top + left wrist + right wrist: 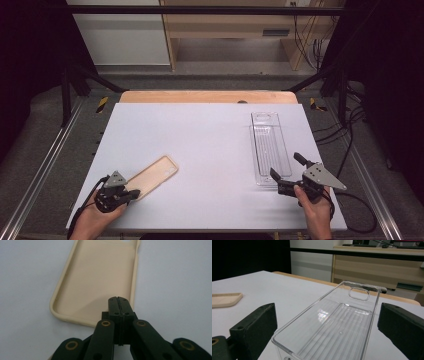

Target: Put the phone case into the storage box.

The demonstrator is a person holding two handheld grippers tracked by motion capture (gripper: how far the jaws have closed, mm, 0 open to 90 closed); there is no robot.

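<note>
Black jaws of the left gripper (117, 302) are pressing flat together with nothing between them, their tips hovering over the near end of the beige phone case (97, 282). That case is lying open side up on the white table (210, 145), at the near left and slanting away toward the middle. Over at the near right, the right gripper (286, 170) is holding its jaws spread wide, one on each side of the near end of the clear plastic tray (337, 322), not yet touching its walls. This tray is lying lengthwise along the table's right side, well apart from the case.

Judging by this, both hands are lining up for a grasp, likely so the case can go into the tray. To do it well, the left jaws should be opening before they come down, then be taking the case by its raised rim rather than pushing on its soft floor. The right jaws should be closing gently and squarely on the tray's thin walls, since such smooth plastic could be slipping or flexing under a skewed squeeze.
</note>
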